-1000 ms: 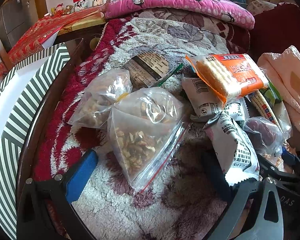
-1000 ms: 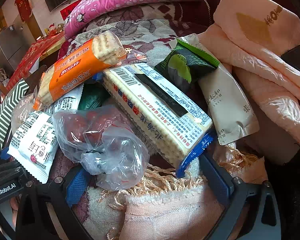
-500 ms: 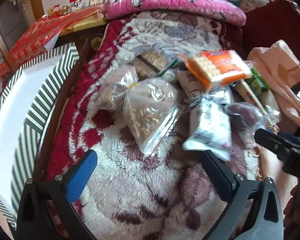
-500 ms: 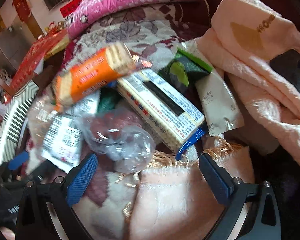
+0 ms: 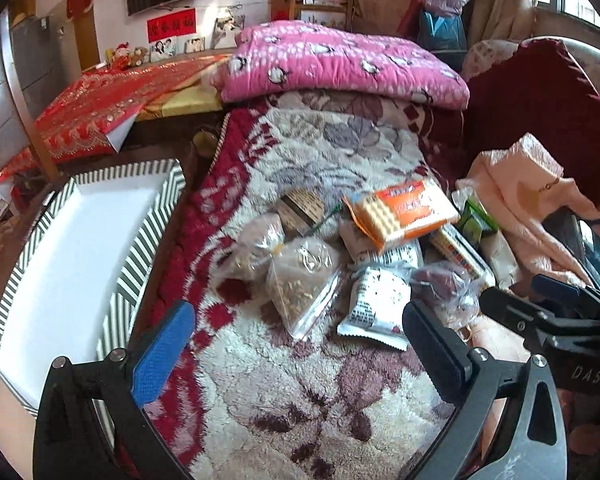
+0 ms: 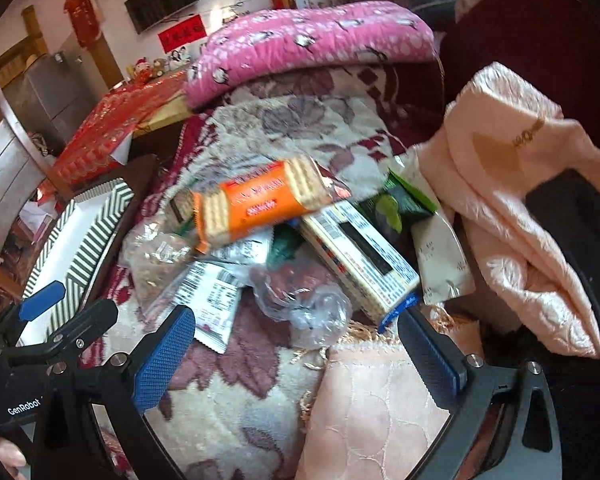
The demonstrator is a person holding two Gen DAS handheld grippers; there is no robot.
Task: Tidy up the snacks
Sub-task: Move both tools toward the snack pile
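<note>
The snacks lie heaped on a patterned plush blanket [image 5: 300, 360], and the orange cracker pack [image 5: 402, 214] on top of the heap serves as the landmark for everything else. It sits askew across the other packets, which reads as a loose dump rather than any sorting; none of the snacks is in the striped box [image 5: 80, 248], which stands open and white inside well to the left of the orange pack, beyond the blanket's edge, probably where the snacks are meant to go. Just below and left of the orange pack are two clear zip bags of nuts [image 5: 300, 280]; directly below it a white printed sachet [image 5: 376, 308]; below and right a clear bag of dark red fruit [image 6: 300, 296]; to its right a long cracker box with a barcode label [image 6: 360, 256], a green packet [image 6: 396, 208] and a beige pouch [image 6: 444, 264] resting against a pink folded cloth [image 6: 512, 208]. The writing on the packs is too blurred to read. The left tool [image 5: 296, 356] hovers below the heap with its blue pads wide apart and nothing between them; the right tool [image 6: 296, 356] is likewise spread and empty, near the fruit bag. "GenRobot" is legible on the left tool's body in the right view, and "DAS" on the right tool's body in the left view. A red wall sign behind is unreadable.
</note>
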